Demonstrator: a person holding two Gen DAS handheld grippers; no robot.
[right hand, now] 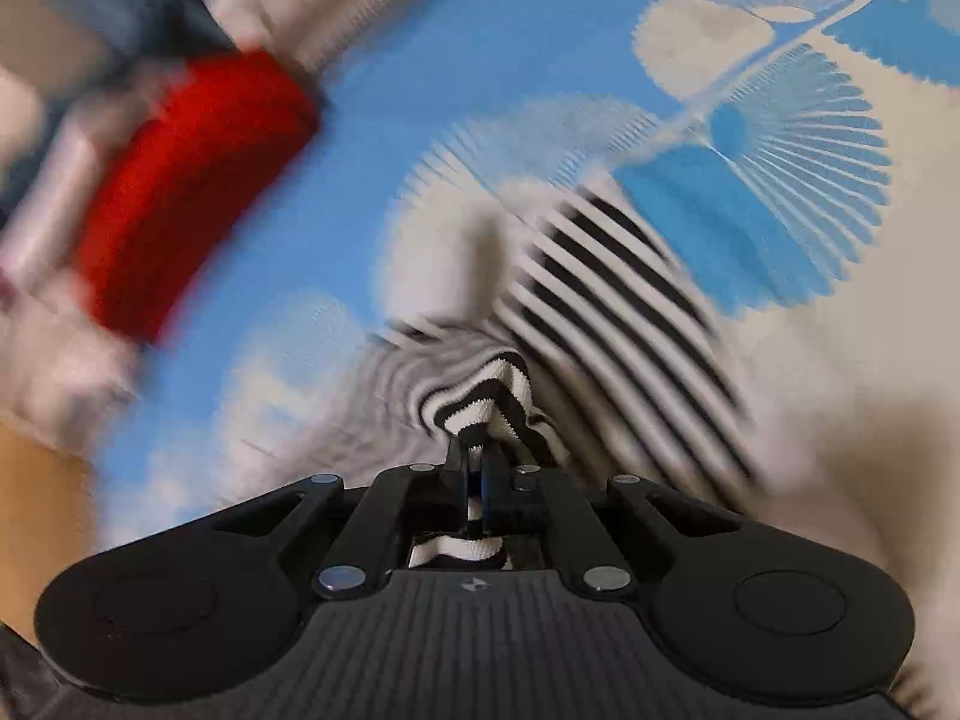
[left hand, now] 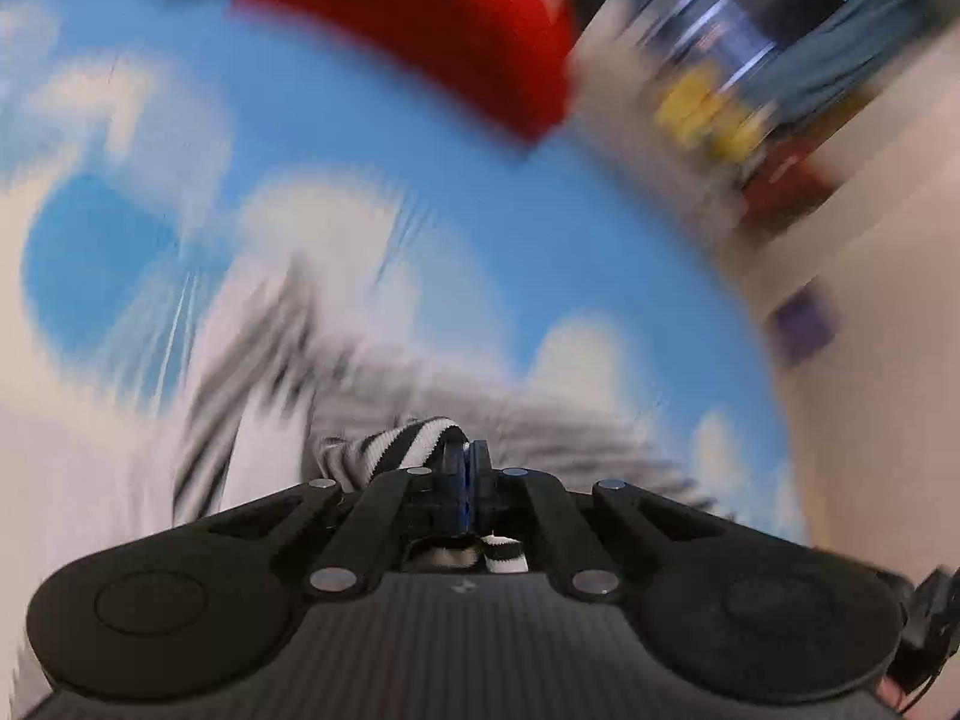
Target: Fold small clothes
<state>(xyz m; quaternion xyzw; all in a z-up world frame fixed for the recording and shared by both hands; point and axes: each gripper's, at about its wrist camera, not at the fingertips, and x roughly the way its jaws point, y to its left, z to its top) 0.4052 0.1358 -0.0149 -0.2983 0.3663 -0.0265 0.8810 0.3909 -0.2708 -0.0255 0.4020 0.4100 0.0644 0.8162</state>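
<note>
We hold one black-and-white striped knit garment above the blue-and-white patterned cloth surface, left hand-held gripper and right hand-held gripper each clamped on bunched fabric. Risk, in our judgement: thin bunched grips may slip, dropping it askew; a folded red cloth lies well apart.

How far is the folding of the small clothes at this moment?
Done, it seems: a red garment lies as a compact block on the blue-and-white sheet. In hand: left tongs and right tongs both pinch the striped garment, mid-swing. Left: laying it flat and completing its folds.
</note>
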